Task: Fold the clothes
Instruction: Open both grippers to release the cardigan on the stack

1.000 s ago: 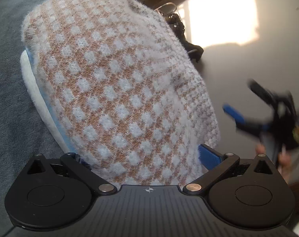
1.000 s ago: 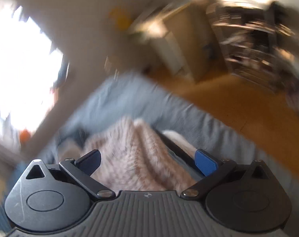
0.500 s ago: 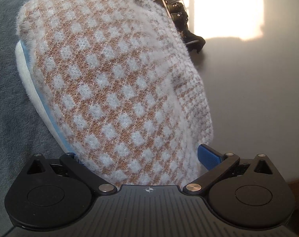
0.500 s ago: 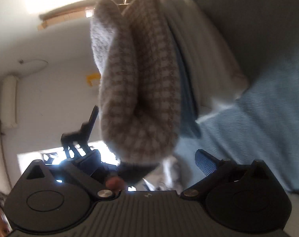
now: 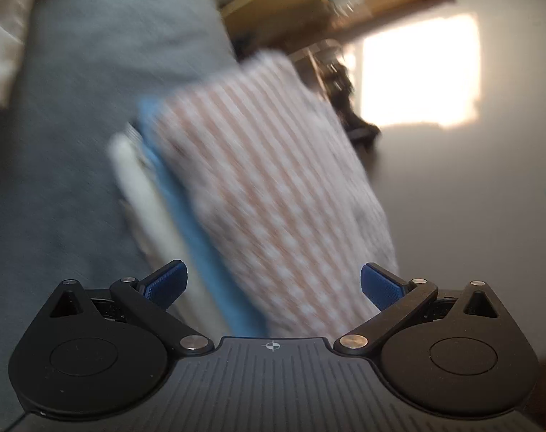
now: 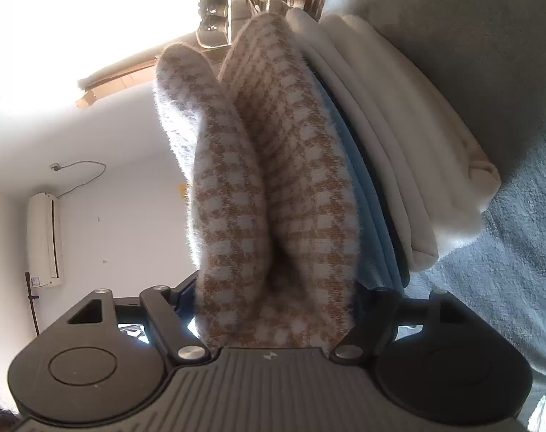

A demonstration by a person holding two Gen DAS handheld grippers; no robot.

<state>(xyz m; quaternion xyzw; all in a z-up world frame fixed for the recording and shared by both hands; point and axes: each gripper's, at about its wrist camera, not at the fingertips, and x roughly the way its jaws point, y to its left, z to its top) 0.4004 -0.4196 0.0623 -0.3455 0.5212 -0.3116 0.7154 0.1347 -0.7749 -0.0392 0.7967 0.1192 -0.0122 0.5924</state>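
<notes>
Three folded garments stacked, fuzzy tan-and-white checked sweater [image 6: 273,165] topmost, right tool [image 6: 273,298] closing around it, left tool [image 5: 273,284] released.

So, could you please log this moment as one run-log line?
left gripper: open, empty | right gripper: jaws just been closing, checked sweater between them | stack: folded, atop blue garment, cream garment

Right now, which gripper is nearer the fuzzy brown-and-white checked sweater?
Right. The right gripper has the fuzzy brown-and-white checked sweater between its jaws, which have just been closing. The left gripper is open, back from its near edge.
</notes>
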